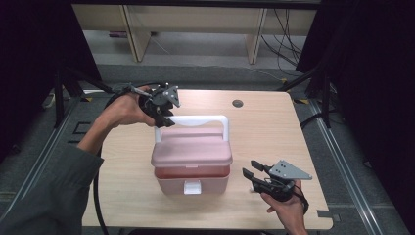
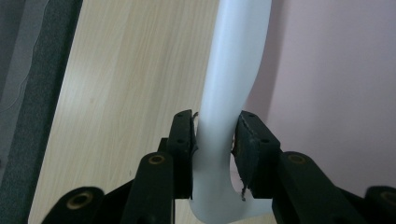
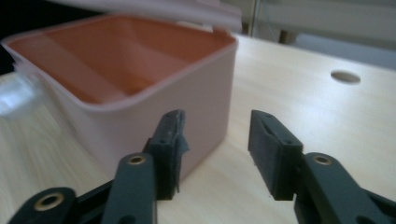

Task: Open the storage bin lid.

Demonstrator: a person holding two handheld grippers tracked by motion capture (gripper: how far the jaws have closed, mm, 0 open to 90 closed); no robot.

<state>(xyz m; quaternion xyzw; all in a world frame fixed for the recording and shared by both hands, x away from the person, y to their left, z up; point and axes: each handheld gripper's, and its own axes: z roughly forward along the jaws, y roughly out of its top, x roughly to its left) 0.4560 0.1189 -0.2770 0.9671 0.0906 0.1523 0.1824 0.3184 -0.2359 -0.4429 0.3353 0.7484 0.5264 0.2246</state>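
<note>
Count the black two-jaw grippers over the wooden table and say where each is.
2. The left gripper is behind the pink plastic box, clamped on its white handle. The right gripper hangs open beside the box's right wall.

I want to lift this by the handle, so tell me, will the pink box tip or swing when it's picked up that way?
The pink box looks like thin, probably light plastic. The left claw grips the white handle near one end, so a lift may tilt it. The lid seems ajar over the base, so it may lift away first.
</note>
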